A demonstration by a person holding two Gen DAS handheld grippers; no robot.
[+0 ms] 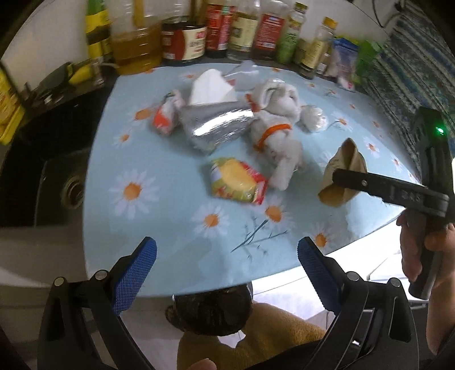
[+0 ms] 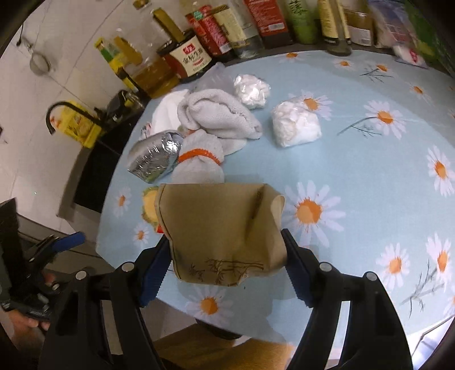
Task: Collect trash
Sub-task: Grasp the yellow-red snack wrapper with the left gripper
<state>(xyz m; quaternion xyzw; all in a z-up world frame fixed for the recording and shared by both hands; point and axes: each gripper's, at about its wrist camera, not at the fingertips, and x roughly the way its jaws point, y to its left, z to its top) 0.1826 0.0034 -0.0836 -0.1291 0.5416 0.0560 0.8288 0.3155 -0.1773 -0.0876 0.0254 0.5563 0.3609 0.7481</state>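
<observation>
Gripping brown paper cup near table edge, right tongs; left tongs released

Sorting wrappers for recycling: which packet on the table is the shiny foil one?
The silver foil packet lying between the small orange-white wrapper and the grey cloth; the yellow-red packet nearer the left claw isn't metallic.

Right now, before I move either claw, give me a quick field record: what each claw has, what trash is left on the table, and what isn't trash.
right claw: shut on brown paper cup, crumpled, held above the table edge
left claw: open, nothing between its fingers
table: daisy-print cloth
trash left: yellow snack wrapper; silver foil pack; two white paper wads
likely not trash: grey gloves with orange cuffs
back edge: sauce bottles
</observation>
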